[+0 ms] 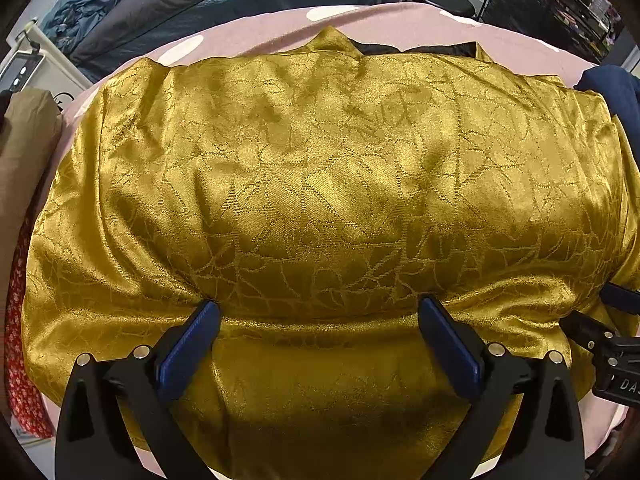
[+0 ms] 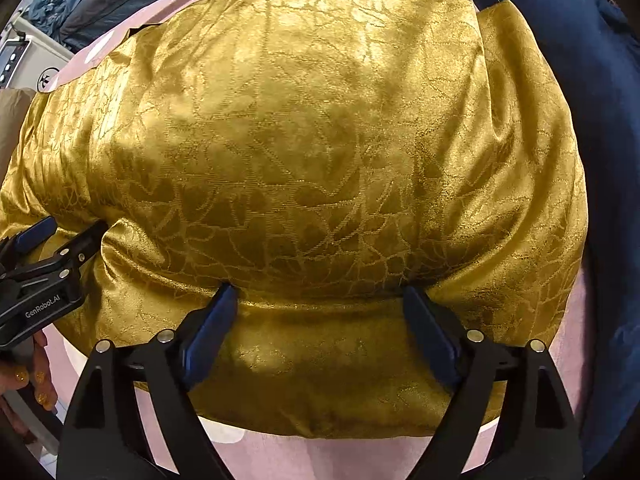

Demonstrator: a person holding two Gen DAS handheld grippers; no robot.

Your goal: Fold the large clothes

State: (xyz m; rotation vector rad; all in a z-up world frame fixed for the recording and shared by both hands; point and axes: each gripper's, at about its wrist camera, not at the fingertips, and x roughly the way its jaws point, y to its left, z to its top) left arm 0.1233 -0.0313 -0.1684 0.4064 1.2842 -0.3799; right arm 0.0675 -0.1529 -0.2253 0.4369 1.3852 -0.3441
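A large shiny gold garment (image 1: 320, 168) with a woven leaf pattern lies spread and folded over on a pink surface (image 1: 400, 24); it also fills the right wrist view (image 2: 320, 128). My left gripper (image 1: 319, 308) is open, its blue pads pressed against a fold ridge near the garment's near edge. My right gripper (image 2: 316, 292) is open too, fingertips touching the same ridge further right. The left gripper also shows at the left of the right wrist view (image 2: 60, 240), and the right gripper's body at the right edge of the left wrist view (image 1: 612, 344).
A dark navy garment (image 2: 580, 80) lies to the right of the gold one. Grey-blue bedding (image 1: 180, 8) lies behind. A tan cloth (image 1: 24, 152) and red floral fabric (image 1: 20, 360) are at the left. A black wire rack (image 1: 552, 4) stands back right.
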